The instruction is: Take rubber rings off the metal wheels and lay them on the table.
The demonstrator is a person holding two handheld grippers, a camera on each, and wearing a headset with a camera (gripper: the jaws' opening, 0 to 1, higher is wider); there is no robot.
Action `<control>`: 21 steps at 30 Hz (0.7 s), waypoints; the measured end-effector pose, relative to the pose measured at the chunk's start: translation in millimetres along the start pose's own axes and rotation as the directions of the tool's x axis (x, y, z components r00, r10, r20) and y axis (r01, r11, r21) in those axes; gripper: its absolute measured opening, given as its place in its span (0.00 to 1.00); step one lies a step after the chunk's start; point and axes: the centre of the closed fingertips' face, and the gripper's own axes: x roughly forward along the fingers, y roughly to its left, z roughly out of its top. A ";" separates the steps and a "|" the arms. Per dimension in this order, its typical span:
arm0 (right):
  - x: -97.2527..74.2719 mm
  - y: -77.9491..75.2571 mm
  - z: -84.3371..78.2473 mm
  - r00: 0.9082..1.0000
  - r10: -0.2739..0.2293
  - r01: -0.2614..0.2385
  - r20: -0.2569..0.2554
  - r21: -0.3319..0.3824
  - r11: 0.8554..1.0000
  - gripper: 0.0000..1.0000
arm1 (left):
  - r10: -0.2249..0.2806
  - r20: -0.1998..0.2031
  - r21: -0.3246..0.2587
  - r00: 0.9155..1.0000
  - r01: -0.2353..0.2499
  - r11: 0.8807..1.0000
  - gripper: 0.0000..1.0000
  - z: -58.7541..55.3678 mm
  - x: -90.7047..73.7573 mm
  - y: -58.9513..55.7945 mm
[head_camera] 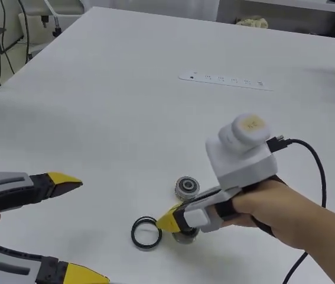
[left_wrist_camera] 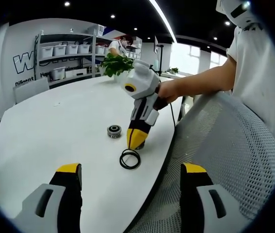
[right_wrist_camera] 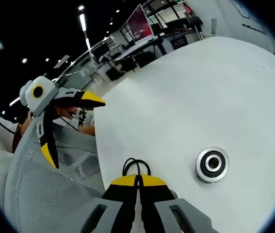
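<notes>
Judging by how things lay, you had part of the job done and part left. Black rubber rings [head_camera: 133,232], two overlapping loops as far as I could tell, lay flat on the white table [head_camera: 126,106], off any wheel. Your right gripper [head_camera: 160,222] had its yellow jaws pressed together with no gap, and the tips touched the edge of these rings. Whether a bit of rubber was pinched between them, I could not tell. Just beyond it stood one metal wheel [head_camera: 186,187], apart from the rings. Its outer rim looked bare in the right gripper view, but it was too small to be sure. A second grey round part [head_camera: 186,236], probably another wheel, sat half hidden under the right gripper. Your left gripper [head_camera: 94,231] hung at the side with its jaws wide apart and nothing between them. So I judged that you needed to check each wheel for remaining rubber.
</notes>
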 end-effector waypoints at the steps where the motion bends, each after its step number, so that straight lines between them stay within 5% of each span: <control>1: 0.3 0.0 -0.8 1.000 -0.002 0.002 -0.005 -0.004 1.000 0.00 | 0.001 0.000 0.000 1.000 -0.001 1.000 0.81 0.1 -0.1 0.1; 15: -5.0 7.5 9.5 0.998 0.048 -0.050 0.046 0.044 0.998 0.00 | -0.001 0.000 -0.002 1.000 0.001 1.000 0.81 -0.7 0.0 -0.3; 21: -5.1 4.0 7.0 0.999 0.032 -0.034 0.040 0.051 0.998 0.00 | -0.001 -0.002 -0.002 1.000 0.001 1.000 0.81 -1.0 -0.1 -0.4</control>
